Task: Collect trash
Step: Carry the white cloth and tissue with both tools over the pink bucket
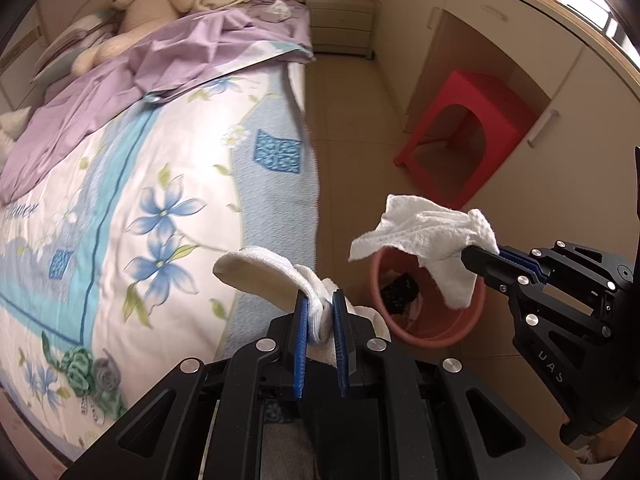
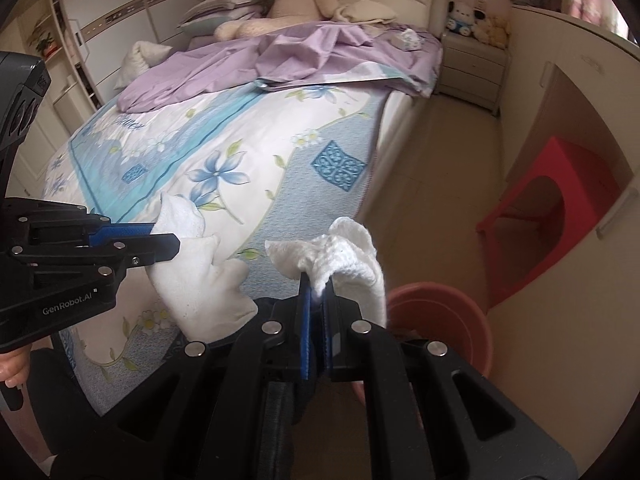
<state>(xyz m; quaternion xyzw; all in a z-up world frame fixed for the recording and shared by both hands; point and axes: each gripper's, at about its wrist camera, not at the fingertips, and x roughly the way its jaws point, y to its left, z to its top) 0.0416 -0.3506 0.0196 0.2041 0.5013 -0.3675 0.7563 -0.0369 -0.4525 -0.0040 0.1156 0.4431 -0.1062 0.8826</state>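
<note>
Left wrist view: the bed [image 1: 120, 200] fills the left of frame, the pink bin [image 1: 424, 332] sits lower right. Right tool [image 1: 486, 256] pinches a tissue [image 1: 424, 232] above its rim; left tool [image 1: 320, 308] clamps another wad [image 1: 260, 276] beside it. Released early, either may flutter onto the floor.

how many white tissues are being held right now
2. One tissue is clamped in the left gripper beside the bed edge. The other tissue is clamped in the right gripper above the pink bin. More may lie hidden.
</note>
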